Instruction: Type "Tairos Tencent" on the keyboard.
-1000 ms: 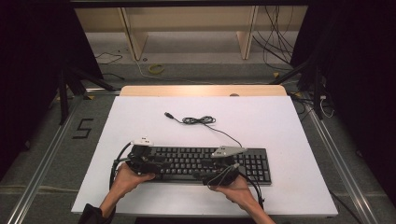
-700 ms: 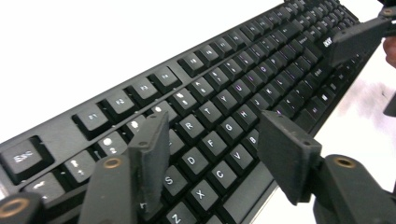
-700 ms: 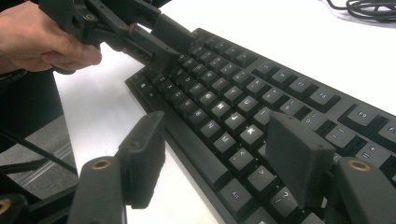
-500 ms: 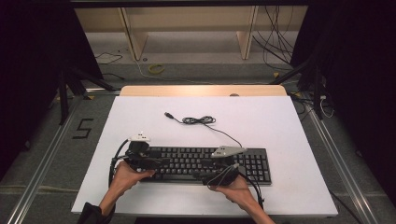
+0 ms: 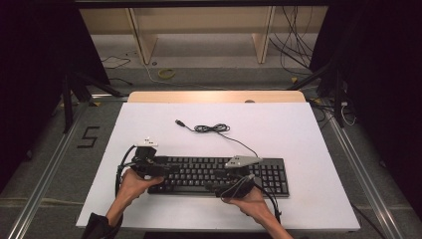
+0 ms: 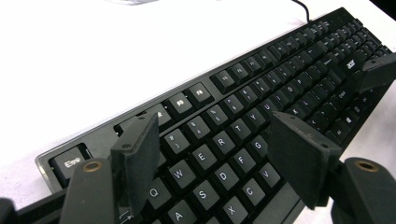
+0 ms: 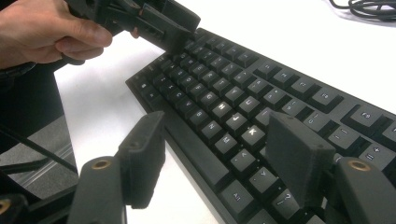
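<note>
Flat black plastic keyboard [image 5: 219, 175]: stiff, light; both 2-jaw grippers, left gripper [image 6: 219, 154] and right gripper [image 7: 219, 156], released over it—grip ends at 3 and 9 o'clock.

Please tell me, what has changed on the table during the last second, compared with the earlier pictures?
Almost nothing. The left gripper drifted very slightly over the left end of the black keyboard. The right gripper, the keyboard and its coiled black cable stayed put; both grippers remain open.
</note>
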A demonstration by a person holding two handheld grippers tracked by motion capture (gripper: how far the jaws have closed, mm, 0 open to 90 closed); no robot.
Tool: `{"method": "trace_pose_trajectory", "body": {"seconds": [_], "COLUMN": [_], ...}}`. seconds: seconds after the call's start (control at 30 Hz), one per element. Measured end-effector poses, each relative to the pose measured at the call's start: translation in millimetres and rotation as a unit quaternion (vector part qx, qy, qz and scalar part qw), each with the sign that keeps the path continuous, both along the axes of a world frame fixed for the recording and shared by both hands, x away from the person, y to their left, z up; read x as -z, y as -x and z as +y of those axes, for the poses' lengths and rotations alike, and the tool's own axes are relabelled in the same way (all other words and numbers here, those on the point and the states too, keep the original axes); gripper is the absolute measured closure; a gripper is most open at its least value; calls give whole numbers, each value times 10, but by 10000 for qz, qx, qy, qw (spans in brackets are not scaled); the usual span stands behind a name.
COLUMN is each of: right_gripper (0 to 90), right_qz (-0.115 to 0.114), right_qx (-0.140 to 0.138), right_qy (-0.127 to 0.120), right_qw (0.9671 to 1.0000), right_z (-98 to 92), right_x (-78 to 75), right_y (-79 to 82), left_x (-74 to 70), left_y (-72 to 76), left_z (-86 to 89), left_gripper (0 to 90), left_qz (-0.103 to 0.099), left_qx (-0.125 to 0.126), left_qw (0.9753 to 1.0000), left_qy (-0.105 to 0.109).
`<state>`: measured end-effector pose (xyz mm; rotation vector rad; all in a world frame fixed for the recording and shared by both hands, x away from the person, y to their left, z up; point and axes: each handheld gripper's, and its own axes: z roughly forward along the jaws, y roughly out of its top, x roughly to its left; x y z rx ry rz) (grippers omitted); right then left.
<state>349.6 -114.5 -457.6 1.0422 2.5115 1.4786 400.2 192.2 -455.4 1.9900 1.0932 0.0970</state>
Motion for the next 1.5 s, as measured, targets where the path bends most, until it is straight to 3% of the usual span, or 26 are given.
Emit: {"method": "trace_pose_trajectory", "body": {"seconds": [0.33,0.57,1.0,1.3,1.5], "right_gripper": [386,383,379,380,380], "right_qz": [14,8,-4,3,-13], "right_qx": [-11,-25,-39,-52,-56], "right_qy": [-7,-2,-10,1,9], "right_qw": [10000,10000,10000,10000,10000], "right_z": [14,19,24,28,32], "right_x": [0,-1,0,1,3], "right_y": [3,6,8,12,14], "left_x": [20,27,60,91,108], "left_y": [-57,-81,-89,-93,-93], "left_z": [22,21,-78,-146,-188], "left_gripper": [427,542,803,888,890], "left_qz": [59,109,88,111,142], "left_qx": [-95,-73,255,423,521], "left_qw": [9999,9998,9984,9968,9956], "left_qy": [-28,-137,-496,-673,-768]}}
